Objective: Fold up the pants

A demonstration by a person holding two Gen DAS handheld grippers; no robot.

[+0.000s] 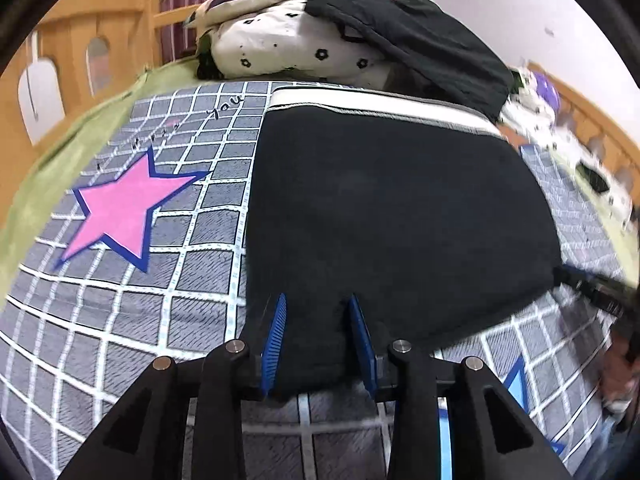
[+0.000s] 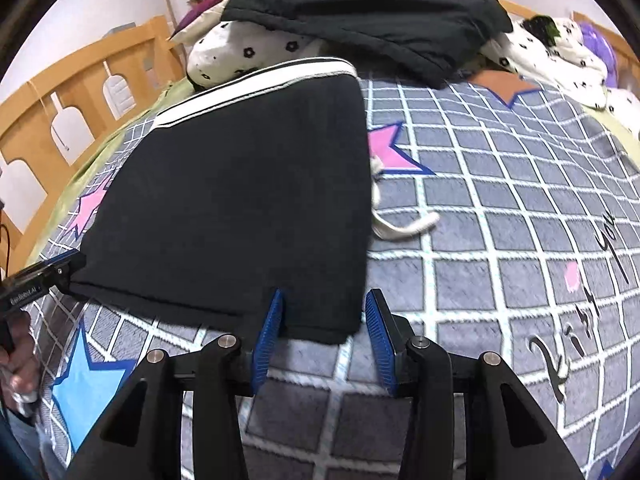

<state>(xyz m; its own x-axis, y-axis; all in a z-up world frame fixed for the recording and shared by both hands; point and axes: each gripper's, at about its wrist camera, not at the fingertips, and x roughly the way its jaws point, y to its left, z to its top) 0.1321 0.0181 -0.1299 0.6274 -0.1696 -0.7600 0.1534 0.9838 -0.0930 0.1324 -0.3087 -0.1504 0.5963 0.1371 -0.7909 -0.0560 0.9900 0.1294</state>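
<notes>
The black pants [image 1: 396, 220] lie folded flat on the grey grid blanket [image 1: 120, 320], white-striped waistband [image 1: 380, 110] at the far end. My left gripper [image 1: 318, 300] is open, its blue fingers [image 1: 276, 336] straddling the near left corner of the pants. In the right wrist view the pants [image 2: 240, 200] lie left of centre. My right gripper [image 2: 324, 300] is open, its fingers [image 2: 380, 336] on either side of the near right corner. A white drawstring [image 2: 396, 228] trails out at the right edge. Each gripper shows at the other view's edge [image 1: 596, 292] [image 2: 40, 276].
A pile of pillows [image 1: 300, 48] and a black garment [image 2: 360, 12] sits at the head of the bed. A wooden bed rail [image 2: 60, 112] runs along the left. The blanket has pink stars [image 1: 120, 212] and a blue star [image 2: 84, 384].
</notes>
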